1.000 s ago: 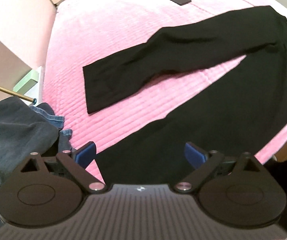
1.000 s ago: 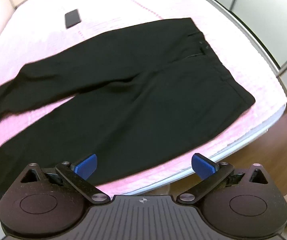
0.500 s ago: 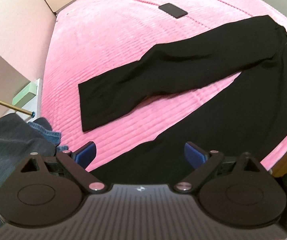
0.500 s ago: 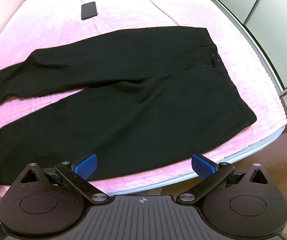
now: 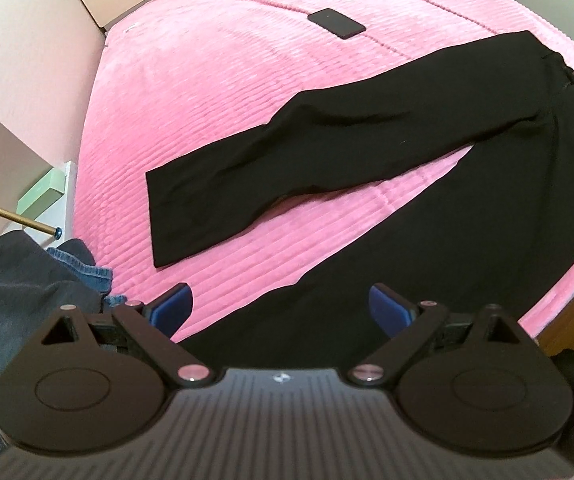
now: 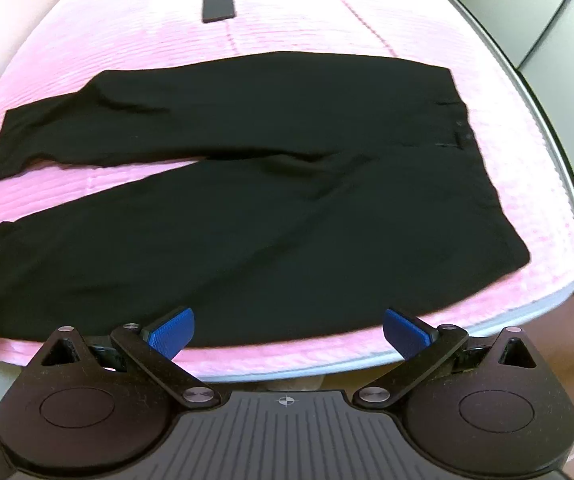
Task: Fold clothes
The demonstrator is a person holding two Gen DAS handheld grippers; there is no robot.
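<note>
Pink bedspread [image 6: 327, 20] now shows more as both empty, wide-open tongs, left gripper [image 5: 283, 306] and right gripper [image 6: 289, 330], pull back from the flat black trousers [image 6: 267, 200], unfolded yet.

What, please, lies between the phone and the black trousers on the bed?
Only bare pink bedspread lies between the phone and the black trousers, clearest in the right wrist view.

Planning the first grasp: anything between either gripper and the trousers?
Nothing visible. The trousers lie flat on the pink bed, bare on top. The left gripper and right gripper are both open and empty above the near edge. The phone lies beyond the trousers, apart from them.
</note>
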